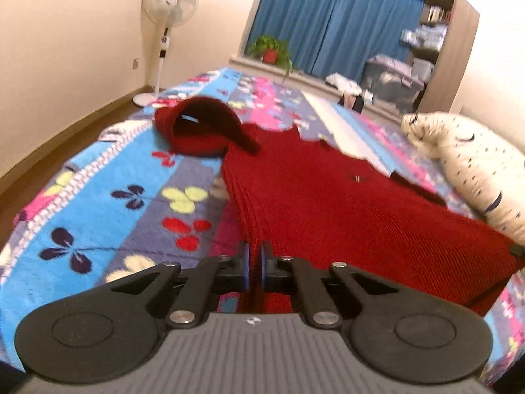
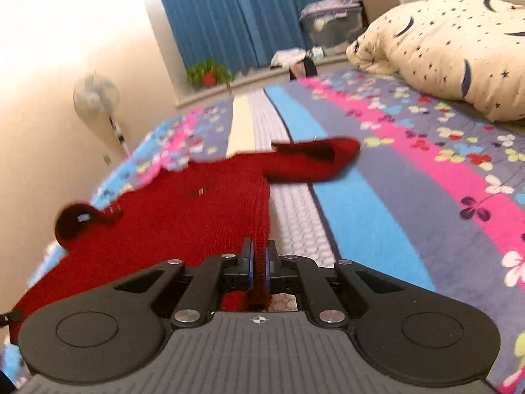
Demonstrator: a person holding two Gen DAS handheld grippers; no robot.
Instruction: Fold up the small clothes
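Note:
A small red knitted sweater (image 1: 328, 197) lies spread on the patterned bedspread (image 1: 115, 180), hem towards me, sleeves at the far end. My left gripper (image 1: 255, 256) is shut on the sweater's near left hem corner. In the right wrist view the same sweater (image 2: 183, 210) stretches away to the left, one sleeve (image 2: 315, 161) lying out to the right. My right gripper (image 2: 259, 256) is shut on the near right hem corner, with red knit pinched between its blue pads. The hem is lifted slightly off the bed.
A white star-print pillow (image 1: 475, 170) lies at the right of the bed and shows in the right wrist view (image 2: 452, 52). A standing fan (image 1: 167, 10), a potted plant (image 1: 270, 49), blue curtains (image 1: 334, 16) and storage boxes (image 1: 393, 78) stand beyond the bed.

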